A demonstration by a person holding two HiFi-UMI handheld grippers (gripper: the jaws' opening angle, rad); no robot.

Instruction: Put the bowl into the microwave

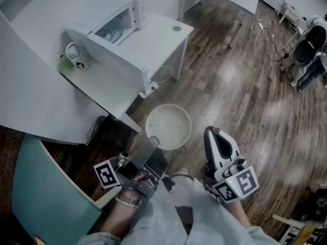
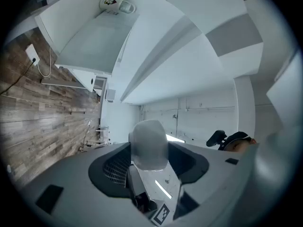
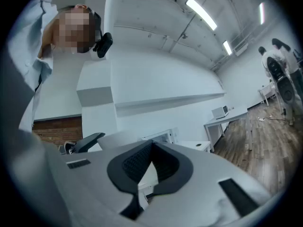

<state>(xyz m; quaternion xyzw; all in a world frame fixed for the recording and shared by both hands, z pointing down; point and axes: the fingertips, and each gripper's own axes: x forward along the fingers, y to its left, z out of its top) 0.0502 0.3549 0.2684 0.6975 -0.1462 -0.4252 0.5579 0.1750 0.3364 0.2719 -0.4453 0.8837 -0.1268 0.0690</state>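
Observation:
A white bowl (image 1: pixel 168 125) hangs above the wooden floor, and my left gripper (image 1: pixel 153 144) is shut on its near rim. In the left gripper view the bowl's rim (image 2: pixel 148 143) shows as a rounded white shape pinched between the jaws. The white microwave (image 1: pixel 118 33) stands on a white table (image 1: pixel 164 30) at the upper left, well away from the bowl; its glass front faces up and to the right. My right gripper (image 1: pixel 211 133) is just right of the bowl, shut and holding nothing; its jaws (image 3: pixel 150 148) meet in a closed V.
A white mug (image 1: pixel 75 53) with a green item beside it sits on the table left of the microwave. A cable and plug (image 1: pixel 152 87) hang off the table's front. A teal panel (image 1: pixel 46 198) stands at the lower left. Chairs (image 1: pixel 306 52) stand far right.

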